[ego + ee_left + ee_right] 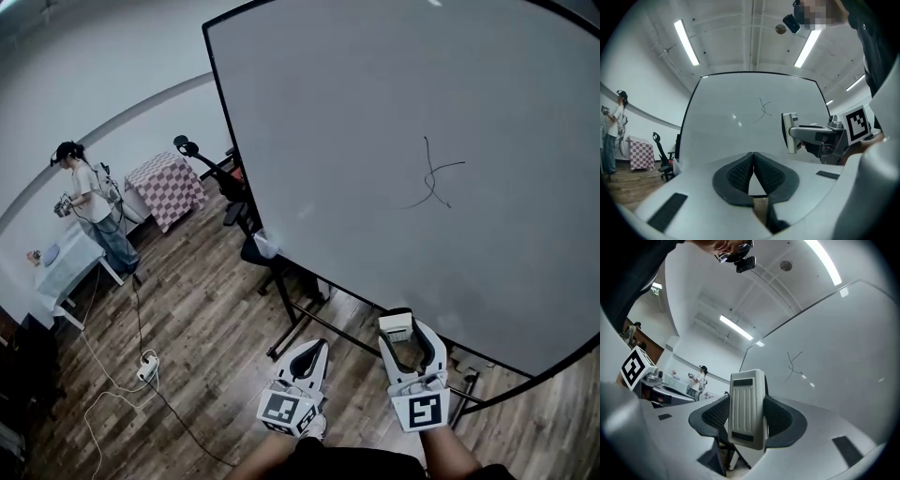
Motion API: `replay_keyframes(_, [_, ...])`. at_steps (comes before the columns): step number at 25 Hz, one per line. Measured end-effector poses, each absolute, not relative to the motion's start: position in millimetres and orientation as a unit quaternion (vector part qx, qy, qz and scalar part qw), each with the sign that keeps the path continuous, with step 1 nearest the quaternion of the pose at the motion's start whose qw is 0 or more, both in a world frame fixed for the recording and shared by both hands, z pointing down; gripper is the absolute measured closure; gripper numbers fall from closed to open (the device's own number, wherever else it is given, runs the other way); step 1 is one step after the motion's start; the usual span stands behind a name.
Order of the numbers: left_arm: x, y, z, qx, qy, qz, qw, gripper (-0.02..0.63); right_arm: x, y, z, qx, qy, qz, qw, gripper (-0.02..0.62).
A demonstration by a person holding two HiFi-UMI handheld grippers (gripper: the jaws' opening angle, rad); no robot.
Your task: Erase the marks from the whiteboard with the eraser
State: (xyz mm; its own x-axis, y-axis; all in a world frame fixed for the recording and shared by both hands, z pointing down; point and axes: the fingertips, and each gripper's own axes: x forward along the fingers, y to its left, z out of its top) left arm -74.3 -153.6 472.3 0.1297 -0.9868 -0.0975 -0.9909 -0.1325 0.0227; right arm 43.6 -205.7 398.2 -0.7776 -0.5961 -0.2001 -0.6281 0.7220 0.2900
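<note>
White eraser (pixel 746 408) gripped in right claw (pixel 410 339) | left claw (pixel 315 348) clenched empty (both low)

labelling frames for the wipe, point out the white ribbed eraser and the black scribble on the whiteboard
white ribbed plastic eraser (pixel 747 408): right gripper view, middle of its ribbed back
black scribble mark (pixel 433 175): head view, where its two strokes cross

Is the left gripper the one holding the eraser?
No: the left gripper has its jaws together with nothing between them; the eraser is clamped in the right gripper.
</note>
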Motion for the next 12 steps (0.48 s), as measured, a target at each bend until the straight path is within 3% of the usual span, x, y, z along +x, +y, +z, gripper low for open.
replay_keyframes(12, [-94.1,-212.4,449.6,-0.84,0.537,0.049,0.056,0.586,41.5,-241.6,379.1,-0.461,0.868,0.181,0.018,0.342])
